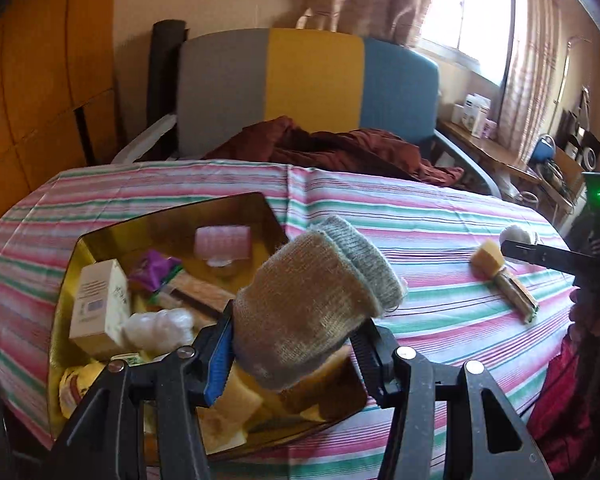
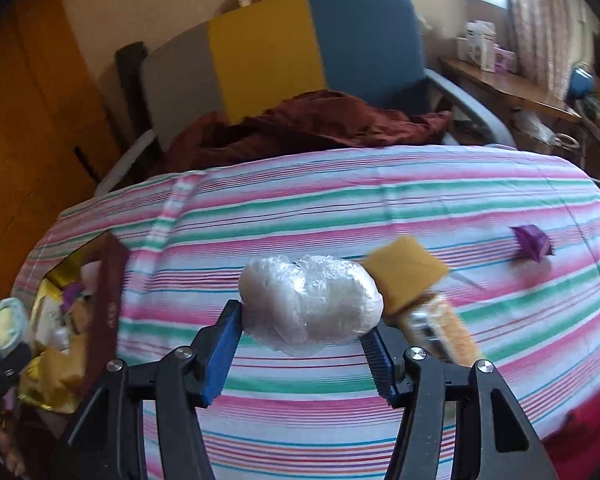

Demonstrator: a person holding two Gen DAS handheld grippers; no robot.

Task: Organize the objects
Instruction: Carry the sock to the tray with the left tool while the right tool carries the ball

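Transfer into the gold tin (image 1: pixel 66 280) is the step in hand, by my reading: both grippers carry something toward it. The left gripper (image 1: pixel 296 350) has its jaws part-closed around a rolled grey-brown sock (image 1: pixel 316 304), held above the tin's near right corner. The right gripper (image 2: pixel 306 330) pinches a white bundle wrapped in clear film (image 2: pixel 310 304), over the middle of the striped tablecloth (image 2: pixel 340 200), well apart from the tin at the table's left edge.

Next, the sock probably needs lowering over a free patch and releasing; the bundle has to travel left first.

The tin is already crowded: a cream carton (image 1: pixel 98 304), a purple wrapper (image 1: pixel 154 270), a pink ribbed item (image 1: pixel 222 242), another film-wrapped white lump (image 1: pixel 158 328) and yellow pieces near the front. Left out on the cloth are a yellow-headed brush (image 2: pixel 416 284) and a small purple packet (image 2: pixel 532 242) toward the right edge.
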